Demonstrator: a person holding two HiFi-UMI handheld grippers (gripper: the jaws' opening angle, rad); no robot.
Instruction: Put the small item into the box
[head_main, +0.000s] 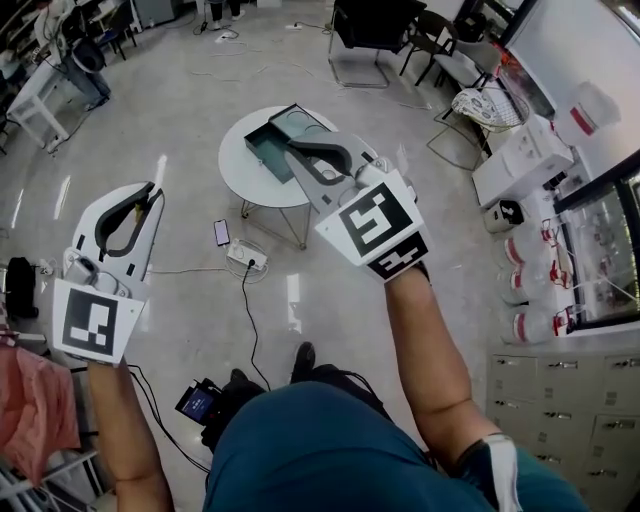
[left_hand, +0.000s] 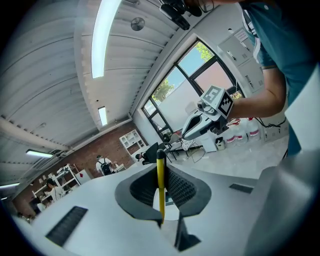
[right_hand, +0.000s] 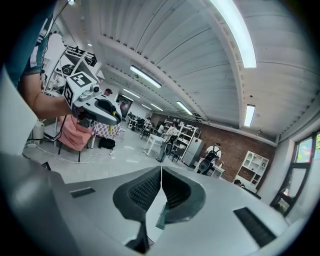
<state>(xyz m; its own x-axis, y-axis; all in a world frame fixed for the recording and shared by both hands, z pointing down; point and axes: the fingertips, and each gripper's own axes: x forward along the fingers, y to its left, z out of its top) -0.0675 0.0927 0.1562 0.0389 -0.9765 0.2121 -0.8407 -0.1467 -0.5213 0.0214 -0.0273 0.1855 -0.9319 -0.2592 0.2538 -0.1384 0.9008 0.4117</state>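
Now we pinch a yellow pencil (left_hand: 160, 186) in the jaws of our left gripper (left_hand: 161, 159); our right gripper (right_hand: 161, 172) has its jaws pressed together, empty; the box (head_main: 268, 142) sits at the desk (head_main: 238, 172) far edge.

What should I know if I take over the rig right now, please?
Left gripper: jaws shut on a yellow stick, held above the floor, left of the table.
Right gripper: jaws shut, empty, raised near the box.
Box: open on the round table.
Done: stick is in the grip.
Left: carry it to the box and release it inside.
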